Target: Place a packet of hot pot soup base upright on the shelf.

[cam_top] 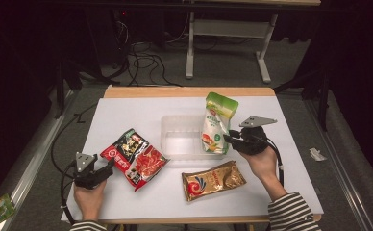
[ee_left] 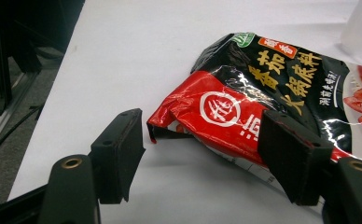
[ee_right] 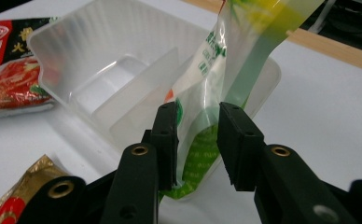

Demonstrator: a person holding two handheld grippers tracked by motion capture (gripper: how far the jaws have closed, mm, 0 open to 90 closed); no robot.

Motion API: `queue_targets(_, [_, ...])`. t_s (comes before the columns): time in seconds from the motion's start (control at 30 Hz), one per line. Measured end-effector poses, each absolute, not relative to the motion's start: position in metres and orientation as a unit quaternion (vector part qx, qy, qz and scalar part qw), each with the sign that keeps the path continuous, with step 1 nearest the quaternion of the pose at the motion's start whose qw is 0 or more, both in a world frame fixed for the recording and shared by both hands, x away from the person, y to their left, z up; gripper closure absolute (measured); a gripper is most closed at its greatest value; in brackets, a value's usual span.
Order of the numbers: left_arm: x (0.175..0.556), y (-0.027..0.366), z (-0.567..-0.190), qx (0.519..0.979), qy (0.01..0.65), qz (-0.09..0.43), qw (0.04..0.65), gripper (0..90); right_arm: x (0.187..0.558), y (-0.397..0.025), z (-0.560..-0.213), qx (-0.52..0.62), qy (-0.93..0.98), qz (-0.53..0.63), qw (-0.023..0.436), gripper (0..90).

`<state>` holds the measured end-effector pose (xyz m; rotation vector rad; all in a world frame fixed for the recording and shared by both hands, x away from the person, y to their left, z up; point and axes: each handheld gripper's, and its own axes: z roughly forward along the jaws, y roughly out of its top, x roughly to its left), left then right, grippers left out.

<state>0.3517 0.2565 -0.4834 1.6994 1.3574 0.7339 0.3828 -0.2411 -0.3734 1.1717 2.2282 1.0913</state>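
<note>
Right tool (cam_top: 230,138) clamps the green pouch (cam_top: 217,122) into the clear bin (cam_top: 175,144); left tool (cam_top: 108,167), spread wide, lines up the red packet (cam_top: 134,158); gold packet (cam_top: 212,180) waits.

The person's left gripper (cam_top: 111,165) rests low by the near left edge with its jaws spread wide apart, while the right gripper (cam_top: 226,138) is held higher, its jaws drawn close together, a striped sleeve (cam_top: 292,211) showing on that forearm
</note>
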Motion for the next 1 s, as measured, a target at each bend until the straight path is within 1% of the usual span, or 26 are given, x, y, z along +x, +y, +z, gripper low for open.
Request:
queue_targets(0.23, [0.352, 0.256, -0.483, 0.674, 0.539, 0.293, 0.41, 31.9, 0.379, -0.245, -0.382, 0.418, 0.809, 0.371, 0.18, 73.0])
queue_targets(0.37, [0.352, 0.256, -0.483, 0.675, 0.539, 0.292, 0.41, 31.9, 0.379, -0.241, -0.388, 0.416, 0.817, 0.361, 0.17, 74.5])
queue_targets(0.43, [0.352, 0.256, -0.483, 0.675, 0.539, 0.292, 0.41, 31.9, 0.38, -0.238, -0.392, 0.418, 0.82, 0.355, 0.165, 76.6])
queue_targets(0.67, [0.352, 0.256, -0.483, 0.675, 0.539, 0.293, 0.41, 31.9, 0.384, -0.234, -0.399, 0.417, 0.825, 0.345, 0.162, 85.7])
queue_targets(0.9, [0.352, 0.256, -0.483, 0.675, 0.539, 0.293, 0.41, 31.9, 0.389, -0.227, -0.404, 0.417, 0.832, 0.328, 0.161, 88.6])
queue_targets(1.0, [0.352, 0.256, -0.483, 0.675, 0.539, 0.293, 0.41, 31.9, 0.393, -0.222, -0.413, 0.416, 0.842, 0.304, 0.16, 89.5])
